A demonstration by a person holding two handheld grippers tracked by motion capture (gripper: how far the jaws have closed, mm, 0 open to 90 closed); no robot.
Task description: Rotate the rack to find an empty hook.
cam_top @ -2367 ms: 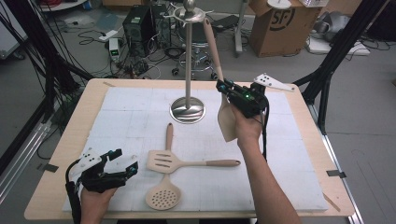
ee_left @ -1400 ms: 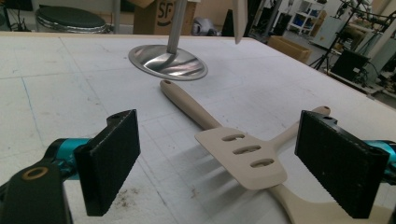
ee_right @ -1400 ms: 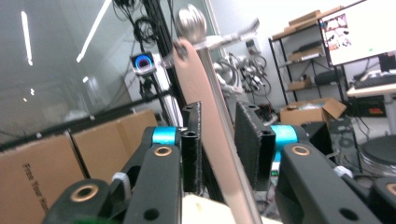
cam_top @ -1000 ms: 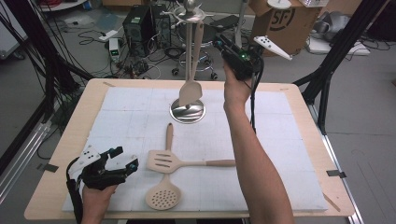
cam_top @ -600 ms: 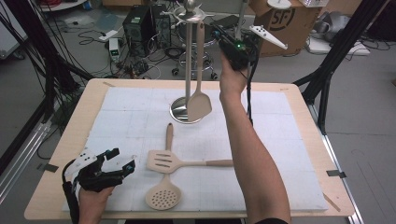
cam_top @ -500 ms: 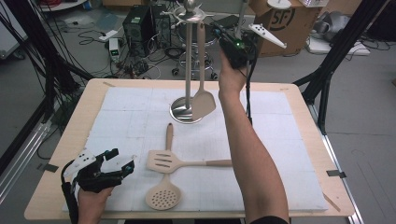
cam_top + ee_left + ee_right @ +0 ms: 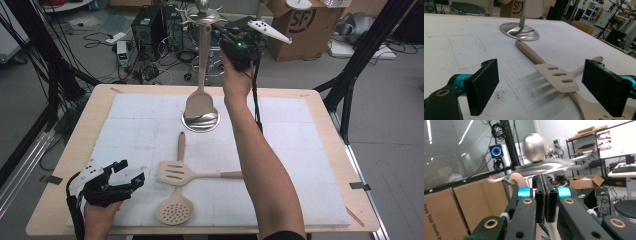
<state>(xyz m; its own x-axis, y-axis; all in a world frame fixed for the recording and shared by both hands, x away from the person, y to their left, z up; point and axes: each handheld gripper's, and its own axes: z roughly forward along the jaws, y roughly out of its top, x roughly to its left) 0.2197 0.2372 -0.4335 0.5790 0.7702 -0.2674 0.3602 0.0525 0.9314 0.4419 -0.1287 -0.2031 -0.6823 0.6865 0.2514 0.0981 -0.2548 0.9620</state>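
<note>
Right gripper (image 7: 226, 36): raised at 12 o'clock beside the stand top (image 7: 202, 7); jaws pressed together, nothing between them.
Spatula (image 7: 200, 102): hanging by its handle from the stand, blade just above the stand base (image 7: 200, 121).
Left gripper (image 7: 131, 176): at 8 o'clock on the table (image 7: 320, 150), jaws wide apart, empty.
Slotted turner (image 7: 175, 173): centre, lying across the perforated spoon (image 7: 174, 211).

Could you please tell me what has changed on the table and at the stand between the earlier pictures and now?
The right gripper carried the beige solid spatula from beside the silver stand up to its top arms, where it now hangs by its handle; the jaws, shut together, have let go. The left gripper, the slotted beige spatula and the perforated beige spoon stayed put.
</note>
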